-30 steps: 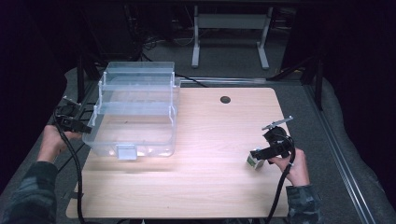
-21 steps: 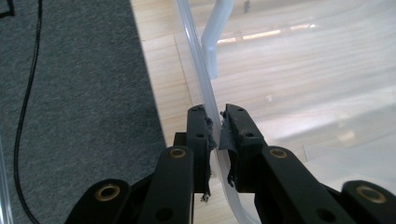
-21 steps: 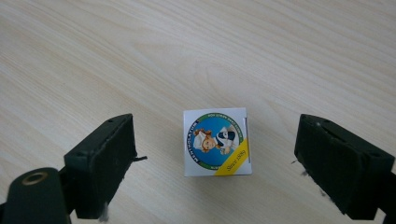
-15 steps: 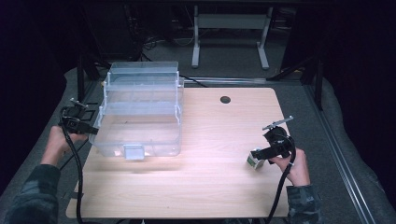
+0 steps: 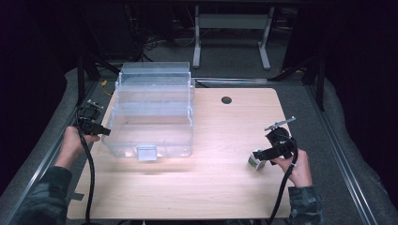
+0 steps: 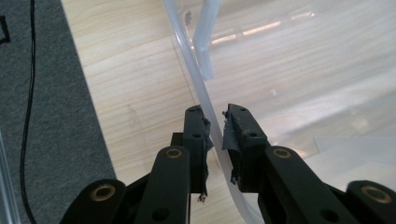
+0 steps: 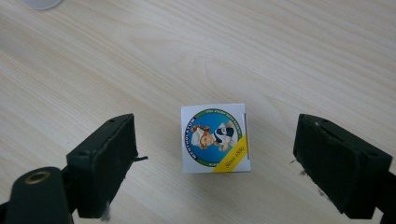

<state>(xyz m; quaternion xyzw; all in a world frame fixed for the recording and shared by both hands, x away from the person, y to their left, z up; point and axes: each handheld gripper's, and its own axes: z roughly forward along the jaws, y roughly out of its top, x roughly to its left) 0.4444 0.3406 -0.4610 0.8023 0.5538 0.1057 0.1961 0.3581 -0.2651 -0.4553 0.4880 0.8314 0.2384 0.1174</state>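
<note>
Two jobs were split between the hands, and the layout showed why. The left gripper (image 5: 94,125) sat at the left wall of the clear plastic bin (image 5: 155,117), which stood on the left half of the table (image 5: 211,187) with its hinged lid thrown back behind it. In the left gripper view the jaws were clamped on the bin's thin rim (image 6: 205,100), one pad outside the wall and one inside, so the grip looked meant to steady or steer the container rather than lift it. Holding the wall edge gave a firm purchase on something too wide to span, and it kept the bin's open mouth free.

On the right side of the table, well apart from the bin, the right gripper (image 5: 263,157) hung over a small white box (image 7: 215,138) with a round blue label. Its jaws stood wide open, one on each side of the box and touching neither face, as the right gripper view made plain. That straddling pose suggested a grasp being lined up: the box lay square between the pads, so closing would likely catch its two flat sides. Judging by the opened lid and empty interior, the box was probably bound for the bin.
</note>
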